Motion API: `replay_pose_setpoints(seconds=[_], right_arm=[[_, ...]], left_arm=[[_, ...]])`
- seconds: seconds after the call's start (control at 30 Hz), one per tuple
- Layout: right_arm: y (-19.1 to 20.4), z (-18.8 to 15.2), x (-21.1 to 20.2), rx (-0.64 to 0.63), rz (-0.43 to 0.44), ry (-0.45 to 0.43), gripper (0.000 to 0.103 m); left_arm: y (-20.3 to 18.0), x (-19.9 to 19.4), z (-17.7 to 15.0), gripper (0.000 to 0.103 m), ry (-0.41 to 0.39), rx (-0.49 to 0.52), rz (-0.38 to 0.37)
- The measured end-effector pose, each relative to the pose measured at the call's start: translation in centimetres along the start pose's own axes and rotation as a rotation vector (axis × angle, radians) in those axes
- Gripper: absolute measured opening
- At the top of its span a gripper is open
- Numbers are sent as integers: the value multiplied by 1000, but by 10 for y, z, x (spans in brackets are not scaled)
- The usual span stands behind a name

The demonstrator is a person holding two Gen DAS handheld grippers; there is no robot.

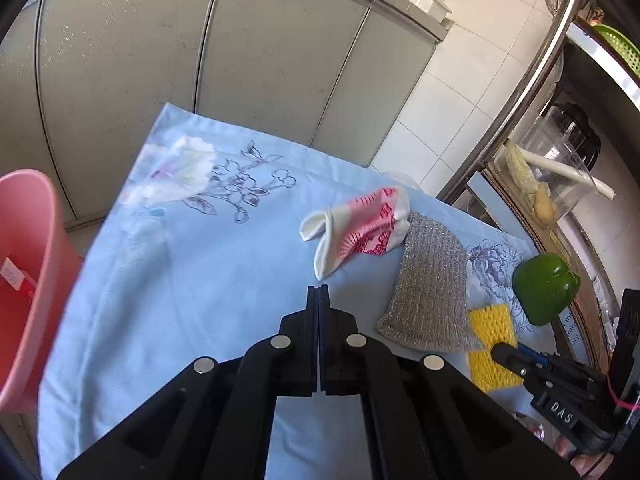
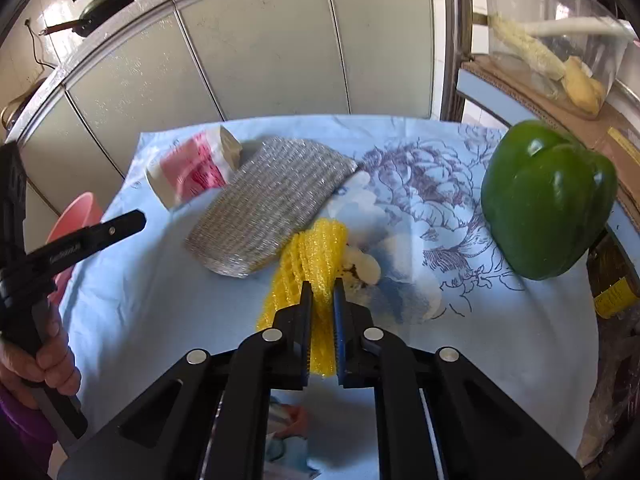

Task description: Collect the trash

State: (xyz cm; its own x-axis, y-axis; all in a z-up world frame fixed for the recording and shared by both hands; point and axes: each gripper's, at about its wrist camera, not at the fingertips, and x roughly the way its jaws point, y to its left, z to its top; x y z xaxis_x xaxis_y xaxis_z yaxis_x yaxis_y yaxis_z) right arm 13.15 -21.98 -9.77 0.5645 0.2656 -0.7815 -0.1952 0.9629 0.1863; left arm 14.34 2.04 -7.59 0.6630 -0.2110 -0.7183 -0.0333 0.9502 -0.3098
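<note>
My right gripper (image 2: 322, 286) is clamped on the yellow foam net (image 2: 316, 256), the piece of trash nearest me on the blue flowered cloth (image 2: 160, 300), with the net bunched up between the two pads. My left gripper (image 1: 318, 294) is pressed fully closed on nothing, its tips hanging over bare cloth just short of the pink-and-white wrapper (image 1: 360, 228). The net lies against the near edge of the silver scouring pad (image 2: 268, 204), and in the right wrist view its far end seems to tuck slightly under that pad, so I judge the lift should go straight up and a little toward me, slowly, so the mesh slides free without dragging the pad along. The foam is soft and springy; I would keep the pinch firm, because a loose strand could slip out on the way. The pink bin (image 1: 28, 280) stands off the left edge of the table, so the carry has to cross in front of my left tool; I would draw that one back or aside first. The green pepper (image 2: 548, 200) on the right is food, not trash, and sits well apart from the net, so it should stay put. Once over the bin's mouth, I would release low so the light net drops inside. The wrapper at the far left of the cloth looks like the next piece, and my left gripper must open before it can take it.
</note>
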Motion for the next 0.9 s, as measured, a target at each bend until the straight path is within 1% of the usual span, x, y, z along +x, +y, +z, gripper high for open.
replay_pose_setpoints(seconds=[0.1, 0.2, 0.27, 0.33, 0.37, 0.4, 0.47, 0.6, 0.63, 0.7, 0.73, 0.8, 0.9], right_arm=[[4, -3, -8, 1, 3, -9, 9], [8, -5, -14, -27, -19, -4, 9], [12, -4, -17, -58, -53, 9, 9], [15, -2, -20, -69, -78, 19, 9], [17, 0, -23, -65, -89, 19, 9], [18, 1, -24, -60, -91, 17, 9], [26, 6, -33, -56, -94, 1, 9], [47, 10, -50, -90, -105, -49, 9], [52, 10, -54, -91, -102, -60, 9], [58, 8, -59, -92, -104, -67, 9], [60, 7, -61, -95, -109, -67, 9], [62, 5, -64, -99, -119, -59, 9], [61, 8, -69, -80, -114, -66, 9]], left_arm=[[2, -19, -6, 0, -32, -13, 3], [4, -40, -24, 0, -81, -39, 26], [1, -49, -42, 0, -98, -26, 47], [-3, -54, -53, 0, -103, 2, 73], [-5, -55, -55, 0, -88, 11, 77], [-5, -57, -56, 0, -91, 9, 75], [-4, -66, -56, 1, -118, 8, 75], [-4, -82, -55, 3, -150, 26, 49], [-3, -85, -55, 5, -155, 25, 46], [-2, -88, -56, 14, -154, 12, 43], [-1, -89, -56, 16, -153, 4, 44], [1, -92, -57, 24, -162, -9, 43], [0, -95, -57, 30, -180, -9, 48]])
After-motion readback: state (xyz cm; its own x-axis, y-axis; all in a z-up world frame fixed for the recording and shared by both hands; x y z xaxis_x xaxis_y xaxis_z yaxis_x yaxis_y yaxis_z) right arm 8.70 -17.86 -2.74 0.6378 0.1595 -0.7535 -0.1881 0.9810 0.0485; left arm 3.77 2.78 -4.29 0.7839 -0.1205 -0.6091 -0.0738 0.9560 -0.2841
